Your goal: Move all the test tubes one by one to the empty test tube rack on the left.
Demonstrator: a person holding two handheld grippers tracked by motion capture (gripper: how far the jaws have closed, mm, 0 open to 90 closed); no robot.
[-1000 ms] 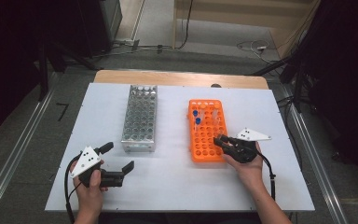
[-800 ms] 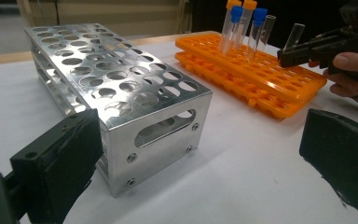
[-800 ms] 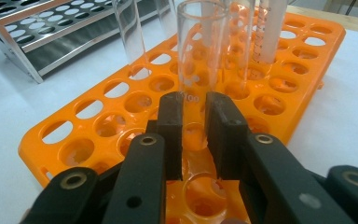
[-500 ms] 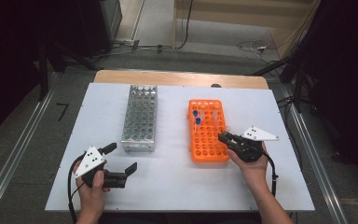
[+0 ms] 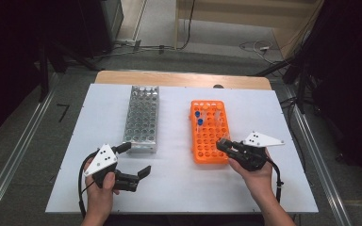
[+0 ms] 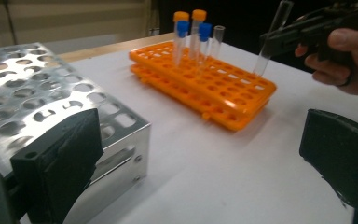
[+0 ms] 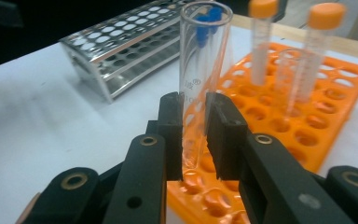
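The clear test tube (image 7: 200, 70) has come up out of the orange rack (image 5: 209, 136) since a second ago, pinched upright between the right gripper's (image 7: 194, 135) closed jaws, its bottom just over the rack's near holes. The left gripper (image 5: 134, 160) gapes wide and empty above the counter (image 5: 179, 188), near the metal rack (image 5: 142, 117).

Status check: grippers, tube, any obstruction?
Right gripper shut on clear tube, above orange rack. Left gripper open, empty. Nothing blocking.
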